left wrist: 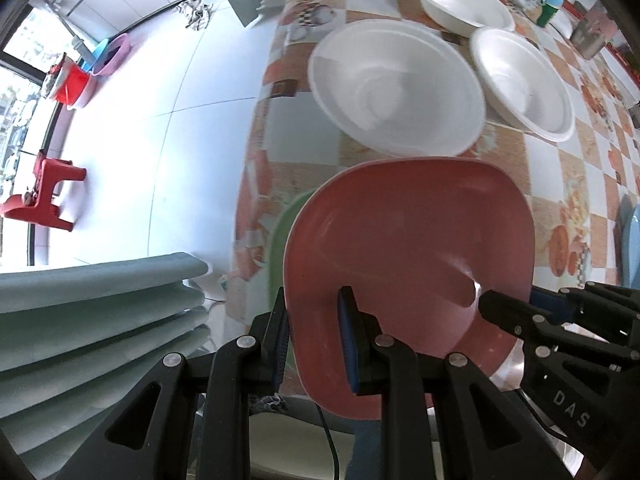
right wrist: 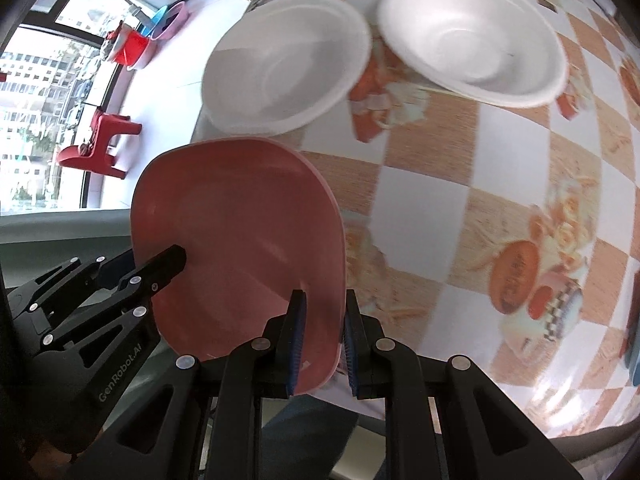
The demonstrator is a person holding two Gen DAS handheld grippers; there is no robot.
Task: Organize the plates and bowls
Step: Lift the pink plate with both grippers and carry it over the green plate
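Item: pink plate [left wrist: 404, 248], lifted over the table [left wrist: 552, 184] edge. My left gripper [left wrist: 316, 340] and right gripper [right wrist: 322, 344] each pinch its rim, opposite sides. Green plate [left wrist: 286, 236] beneath at nine o'clock. Step: carrying. Next, I judge: lower onto green plate, then release.

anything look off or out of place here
Nothing spilled or broken. The odd part: both claws grip one pink plate, the left claw and right claw on opposite rims, tilted above the table edge. A green plate lies beneath it.
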